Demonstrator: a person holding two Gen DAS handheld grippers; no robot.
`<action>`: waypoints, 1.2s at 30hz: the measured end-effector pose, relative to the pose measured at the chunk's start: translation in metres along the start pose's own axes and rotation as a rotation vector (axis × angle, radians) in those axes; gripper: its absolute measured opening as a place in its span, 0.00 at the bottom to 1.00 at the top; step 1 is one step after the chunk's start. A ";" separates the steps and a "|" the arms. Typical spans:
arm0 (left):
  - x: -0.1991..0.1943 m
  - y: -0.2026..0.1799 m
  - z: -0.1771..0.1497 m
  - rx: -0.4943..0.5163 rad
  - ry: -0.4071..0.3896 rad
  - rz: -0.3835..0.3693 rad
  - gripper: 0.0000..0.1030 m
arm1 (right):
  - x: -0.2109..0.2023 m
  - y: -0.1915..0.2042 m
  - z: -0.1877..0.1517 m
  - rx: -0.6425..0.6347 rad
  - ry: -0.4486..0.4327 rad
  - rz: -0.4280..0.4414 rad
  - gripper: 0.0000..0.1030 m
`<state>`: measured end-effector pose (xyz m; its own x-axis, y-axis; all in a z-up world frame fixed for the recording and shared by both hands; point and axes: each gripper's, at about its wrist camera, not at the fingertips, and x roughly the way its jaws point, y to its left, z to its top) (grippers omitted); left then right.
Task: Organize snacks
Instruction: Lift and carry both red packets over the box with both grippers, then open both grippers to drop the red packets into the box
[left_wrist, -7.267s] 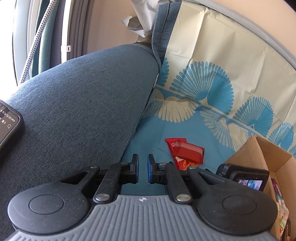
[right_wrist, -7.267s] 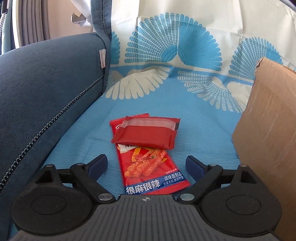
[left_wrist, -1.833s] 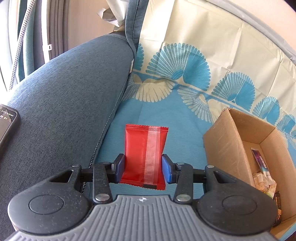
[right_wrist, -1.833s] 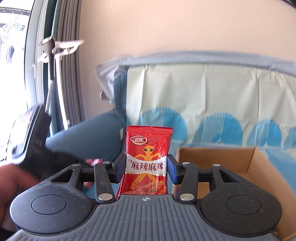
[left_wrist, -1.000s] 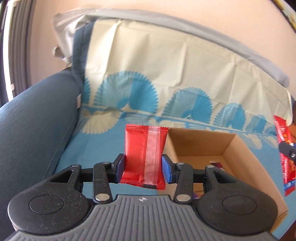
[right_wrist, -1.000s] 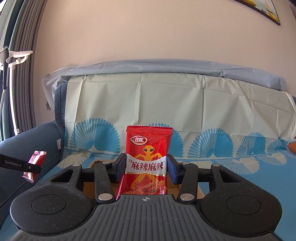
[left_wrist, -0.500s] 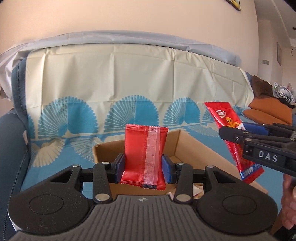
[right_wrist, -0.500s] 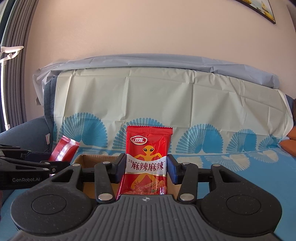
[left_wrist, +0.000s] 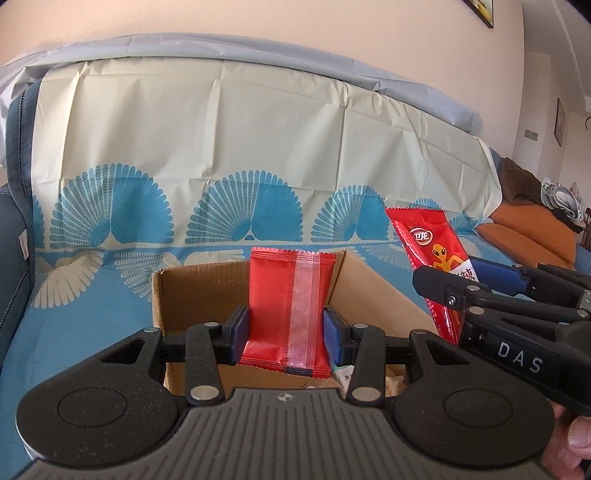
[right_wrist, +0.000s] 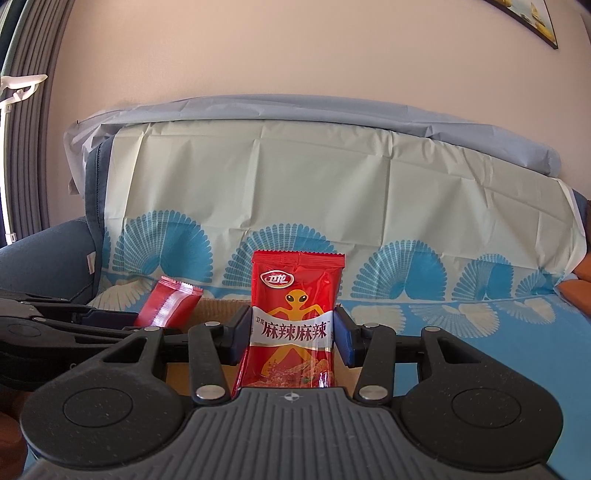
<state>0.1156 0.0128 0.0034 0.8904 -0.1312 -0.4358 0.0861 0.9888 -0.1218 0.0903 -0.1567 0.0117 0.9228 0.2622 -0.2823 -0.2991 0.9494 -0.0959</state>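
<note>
Presently, two red snack packets are being carried to the cardboard box (left_wrist: 192, 295). The plain red packet (left_wrist: 288, 314) is being pinched upright between the pads of the left gripper (left_wrist: 286, 334), just above the box's near rim. The alien-print packet (right_wrist: 295, 325) is being clamped by the right gripper (right_wrist: 291, 336), also upright, just beside the box's right wall. A few wrappers are being glimpsed already inside the box. Neither packet is being released yet; both drops are judged as remaining. The box is being supported on the blue patterned sofa cover (left_wrist: 92, 288).
</note>
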 end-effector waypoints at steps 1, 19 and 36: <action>0.001 0.001 0.001 -0.005 0.002 0.000 0.46 | 0.001 0.001 0.000 -0.002 0.001 0.000 0.47; 0.003 0.003 0.003 -0.051 -0.003 0.005 0.46 | 0.004 0.002 -0.003 -0.018 0.013 -0.009 0.47; -0.028 0.020 0.010 -0.066 -0.123 0.030 0.85 | 0.011 -0.002 -0.005 0.035 0.044 -0.074 0.91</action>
<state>0.0967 0.0374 0.0221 0.9405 -0.0881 -0.3281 0.0327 0.9848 -0.1706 0.0997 -0.1564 0.0044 0.9302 0.1839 -0.3177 -0.2211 0.9715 -0.0851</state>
